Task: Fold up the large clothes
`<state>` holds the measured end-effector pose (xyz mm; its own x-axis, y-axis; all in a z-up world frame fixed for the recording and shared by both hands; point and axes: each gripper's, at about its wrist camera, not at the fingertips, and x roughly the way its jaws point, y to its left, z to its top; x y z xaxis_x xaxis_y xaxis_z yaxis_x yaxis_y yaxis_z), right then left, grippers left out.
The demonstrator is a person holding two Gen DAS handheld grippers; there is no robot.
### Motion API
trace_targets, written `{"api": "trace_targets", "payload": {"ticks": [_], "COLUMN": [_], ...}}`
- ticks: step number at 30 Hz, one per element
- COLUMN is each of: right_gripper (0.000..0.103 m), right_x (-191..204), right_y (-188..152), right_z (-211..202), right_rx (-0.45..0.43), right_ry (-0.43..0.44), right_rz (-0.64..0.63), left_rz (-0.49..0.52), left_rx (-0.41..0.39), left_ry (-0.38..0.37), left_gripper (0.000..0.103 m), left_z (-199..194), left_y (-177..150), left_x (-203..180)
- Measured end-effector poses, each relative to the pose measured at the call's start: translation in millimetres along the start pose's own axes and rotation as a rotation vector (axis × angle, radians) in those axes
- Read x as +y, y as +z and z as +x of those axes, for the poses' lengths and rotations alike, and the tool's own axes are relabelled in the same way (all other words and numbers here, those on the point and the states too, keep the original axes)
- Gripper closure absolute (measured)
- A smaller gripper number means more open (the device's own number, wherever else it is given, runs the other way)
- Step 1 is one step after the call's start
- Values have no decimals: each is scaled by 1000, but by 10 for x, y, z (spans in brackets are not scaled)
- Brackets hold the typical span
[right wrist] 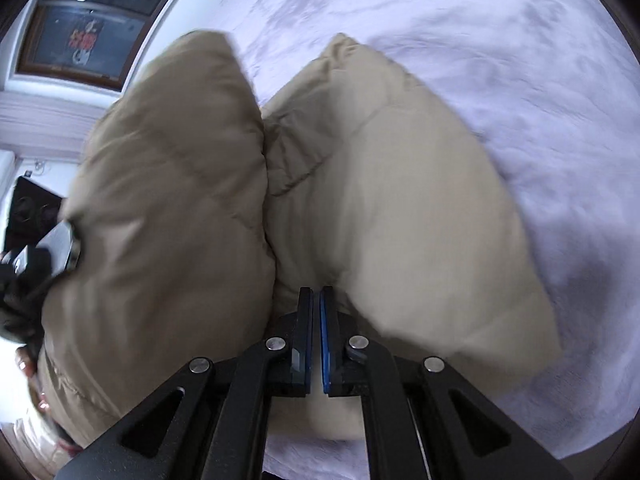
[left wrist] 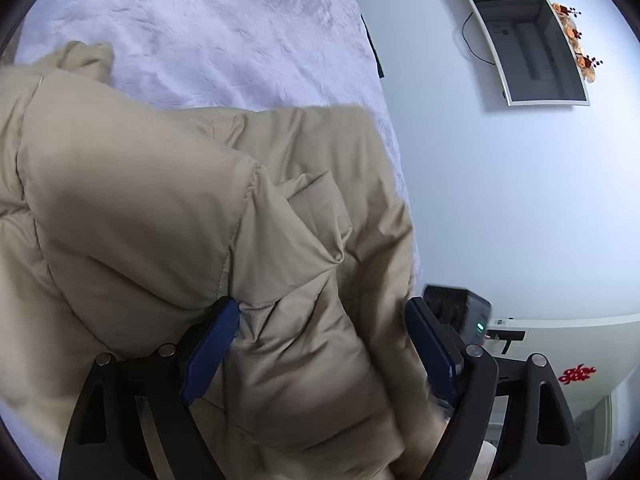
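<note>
My left tool (left wrist: 320, 344) stood released astride the beige puffer jacket (left wrist: 168, 216) (on a bed (left wrist: 224, 32)); my right tool (right wrist: 316, 300) was clenched at its fold.

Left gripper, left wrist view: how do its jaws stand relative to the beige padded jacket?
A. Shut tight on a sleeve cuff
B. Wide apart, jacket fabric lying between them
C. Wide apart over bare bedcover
B: the left gripper has its blue pads spread wide, with the beige padded jacket bulging between them.

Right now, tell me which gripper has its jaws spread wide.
The left gripper: its blue pads stand apart around the beige jacket. The right gripper is shut.
</note>
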<state>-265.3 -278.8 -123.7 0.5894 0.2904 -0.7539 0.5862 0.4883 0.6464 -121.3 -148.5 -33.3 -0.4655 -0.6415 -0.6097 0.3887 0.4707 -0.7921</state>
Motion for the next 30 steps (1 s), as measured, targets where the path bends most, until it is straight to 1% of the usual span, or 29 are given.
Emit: {"api": "trace_targets", "payload": {"ticks": [2, 3, 5, 6, 7, 8, 9, 10, 11, 12, 13, 14, 15, 16, 17, 18, 19, 20, 21, 22, 23, 24, 25, 27, 29, 30], "right_gripper": [99, 99, 98, 92, 74, 59, 39, 31, 30, 25, 17, 16, 16, 16, 16, 16, 16, 16, 24, 56, 75, 83, 87, 89, 89, 89], "right_x": [-46, -59, -70, -68, -59, -37, -25, 34, 108, 153, 206, 252, 342, 301, 355, 419, 467, 482, 502, 515, 512, 494, 483, 440, 352, 273], "right_y": [-55, -83, -165, -209, -262, -330, -356, -421, -468, -504, -530, -556, -553, -531, -509, -465, -406, -388, -340, -300, -262, -233, -218, -221, -231, -216], "right_z": [-65, -104, -241, -315, -394, -498, -602, -725, -799, -850, -877, -884, -824, -873, -828, -744, -657, -631, -592, -552, -518, -506, -511, -528, -533, -526], "right_rx": [-8, -12, -29, -39, -51, -70, -88, -107, -112, -108, -98, -81, -57, -45, -45, -47, -56, -71, -96, -110, -105, -114, -125, -138, -147, -147], "right_ry": [-7, -10, -14, -15, -12, 3, 19, 37, 55, 72, 91, 108, 116, 120, 109, 77, 25, -22, -75, -102, -125, -156, -163, -197, -231, -241], "right_rz": [18, 26, 42, 48, 55, 61, 58, 41, 18, 0, -16, -28, -44, -57, -66, -72, -80, -87, -93, -103, -109, -111, -116, -138, -136, -119], "left_rz": [-3, 0, 25, 50, 79, 112, 146, 175, 207, 233, 253, 277, 300, 318, 340, 358, 369, 373, 367, 351, 330, 307, 275, 209, 177, 175], "left_rx": [-36, -52, -91, -110, -129, -141, -148, -156, -167, -177, -187, -200, -220, -245, -276, -315, -357, -408, -445, -483, -510, -523, -527, -522, -512, -510], "left_ry": [3, 22, 90, 131, 172, 211, 250, 281, 307, 331, 348, 357, 364, 374, 386, 406, 434, 474, 507, 544, 580, 609, 638, 671, 667, 668], "left_gripper": [18, 18, 18, 18, 18, 18, 18, 18, 18, 18, 18, 18, 18, 18, 18, 18, 18, 18, 18, 18, 18, 18, 18, 18, 18, 18], "left_z": [99, 173, 299, 334, 334, 327, 366, 445, 455, 451, 332, 257, 227, 162, 48, -93, -224, -394, -451, -534, -630, -671, -710, -705, -639, -523], "left_y": [23, 39, 59, 80, 59, 54, 53, 72, 43, 17, 11, -45, -29, 22, 28, 50, 17, -10, 62, 117, 141, 189, 229, 334, 414, 505], "left_x": [46, 0, -103, -157, -227, -251, -339, -474, -522, -573, -576, -625, -619, -645, -684, -691, -657, -609, -526, -418, -291, -158, -24, 258, 423, 474]}}
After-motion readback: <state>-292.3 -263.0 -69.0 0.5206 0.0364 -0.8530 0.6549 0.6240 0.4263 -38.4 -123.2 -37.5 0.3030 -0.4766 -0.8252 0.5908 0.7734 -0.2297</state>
